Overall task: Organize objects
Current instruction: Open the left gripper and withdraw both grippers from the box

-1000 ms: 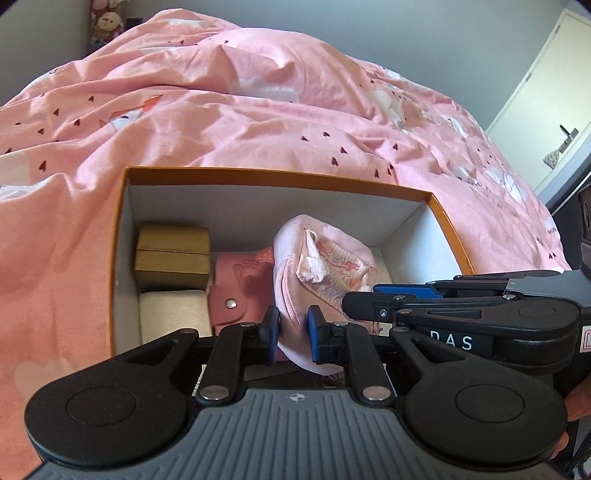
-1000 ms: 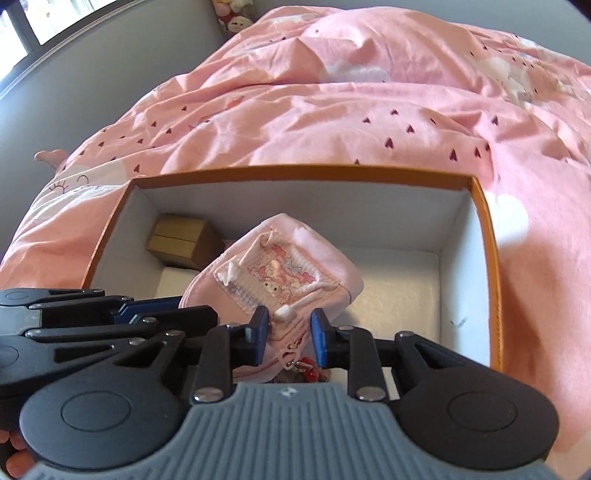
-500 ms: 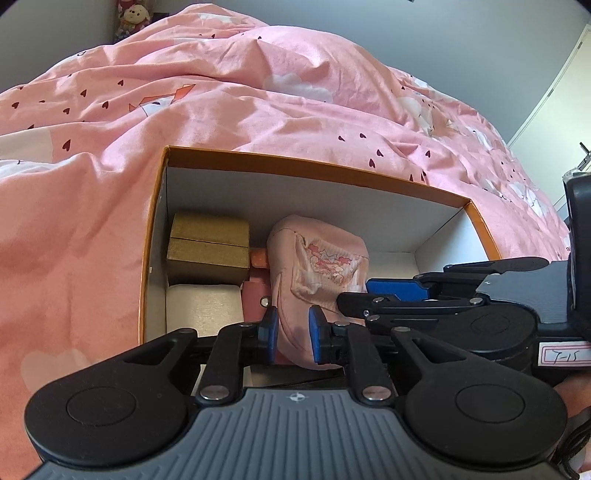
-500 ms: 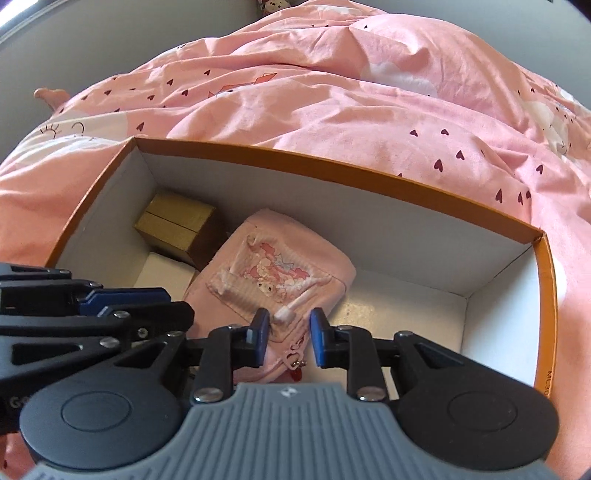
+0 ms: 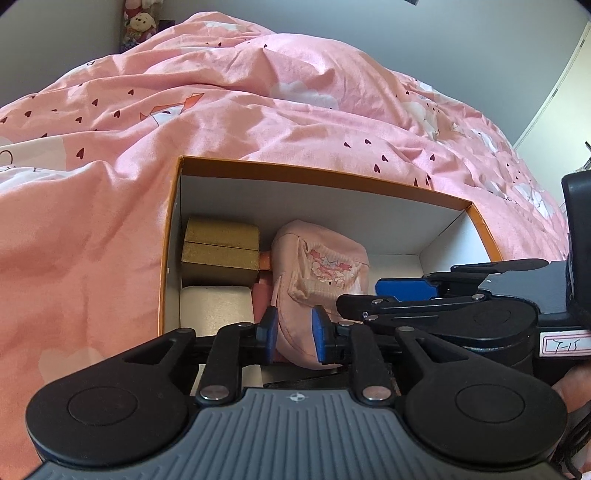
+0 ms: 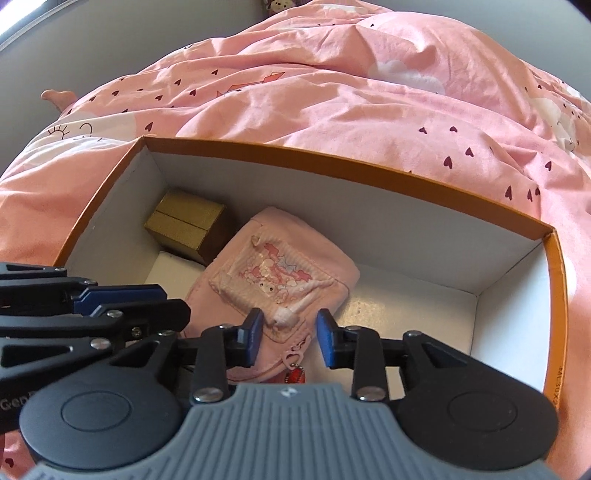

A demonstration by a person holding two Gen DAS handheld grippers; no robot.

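Observation:
An orange box (image 5: 314,175) (image 6: 332,162) with white inside walls sits on a pink duvet. A pink pouch (image 5: 321,266) (image 6: 273,273) with a cartoon print lies inside it, left of centre. My left gripper (image 5: 295,332) has its jaws opening; the pouch's near edge still fills the gap and touches both blue pads. My right gripper (image 6: 290,332) is also opening over the pouch's near corner, and its right pad stands clear of the fabric. A red charm (image 6: 295,376) hangs from the pouch's zip. Each gripper shows side-on in the other's view.
A gold box (image 5: 219,251) (image 6: 184,225) stands in the orange box's far left corner, with a cream box (image 5: 216,306) in front of it. A sliver of a dark pink item (image 5: 260,295) shows beside the pouch. The heart-print duvet (image 5: 258,122) surrounds everything; a plush toy (image 5: 142,22) sits far back.
Both grippers' pads have spread apart, the right more than the left. The pouch has sunk lower and lies flatter in the box. The right view has rolled.

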